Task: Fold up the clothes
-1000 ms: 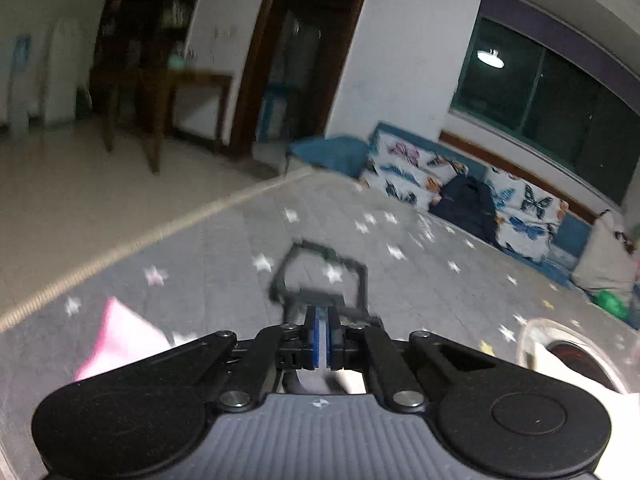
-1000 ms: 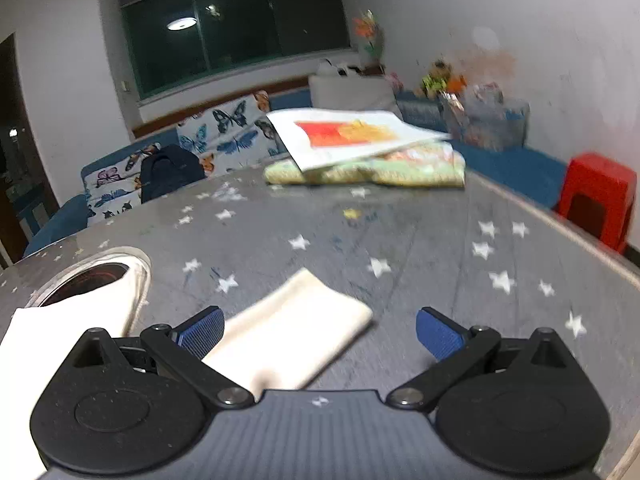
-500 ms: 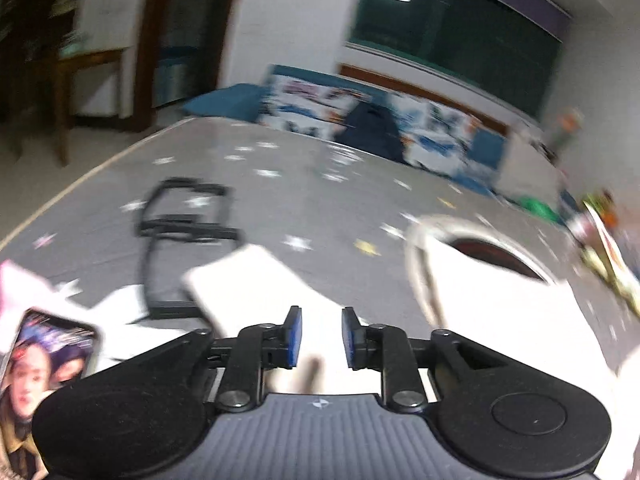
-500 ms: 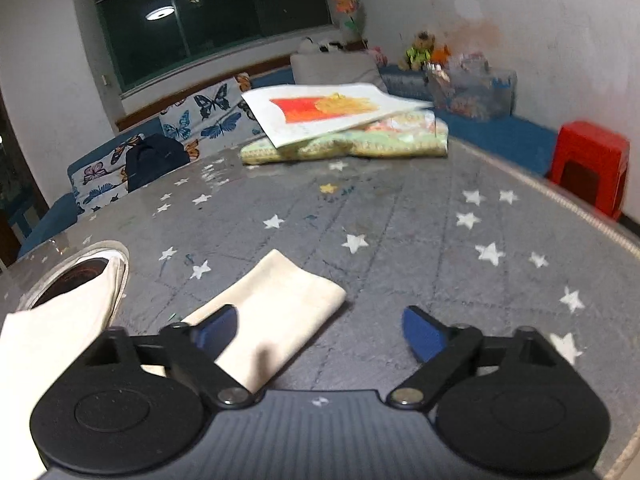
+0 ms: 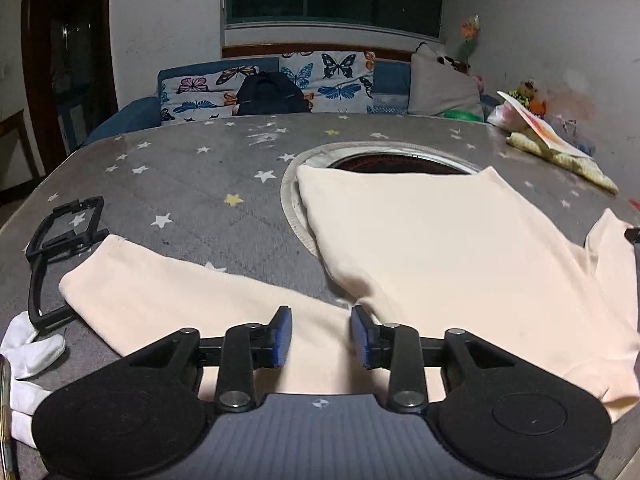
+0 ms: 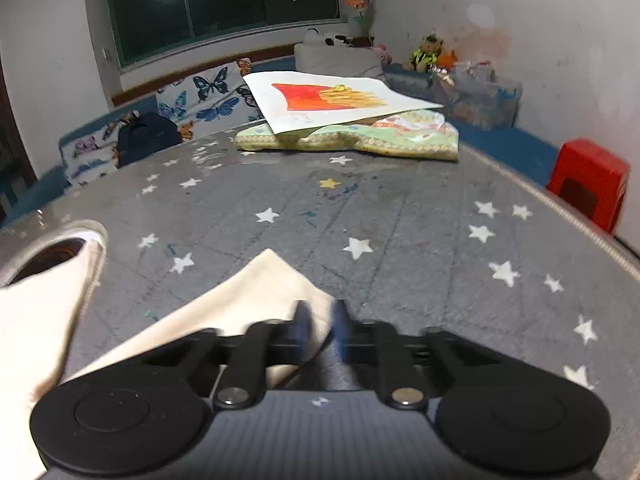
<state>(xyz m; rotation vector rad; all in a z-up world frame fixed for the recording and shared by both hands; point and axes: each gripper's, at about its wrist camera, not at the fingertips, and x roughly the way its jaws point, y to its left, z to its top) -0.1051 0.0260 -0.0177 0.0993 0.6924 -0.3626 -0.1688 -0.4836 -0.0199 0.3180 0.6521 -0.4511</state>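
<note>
While my left fingers (image 5: pixel 321 334) hover part-open and empty over one sleeve of the cream top (image 5: pixel 440 240) spread across the worktop (image 5: pixel 192 184), my right fingers (image 6: pixel 320 322) stand nearly closed at the other cuff (image 6: pixel 264 292); I judge both should pinch only the cuff's edge.

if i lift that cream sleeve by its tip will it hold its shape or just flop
Probably flop: the cream sleeve lies flat and limp on the star-print table. It looks thin, so likely light. Its other end joins the shirt body, which may drag along. The right gripper sits at its corner.
</note>
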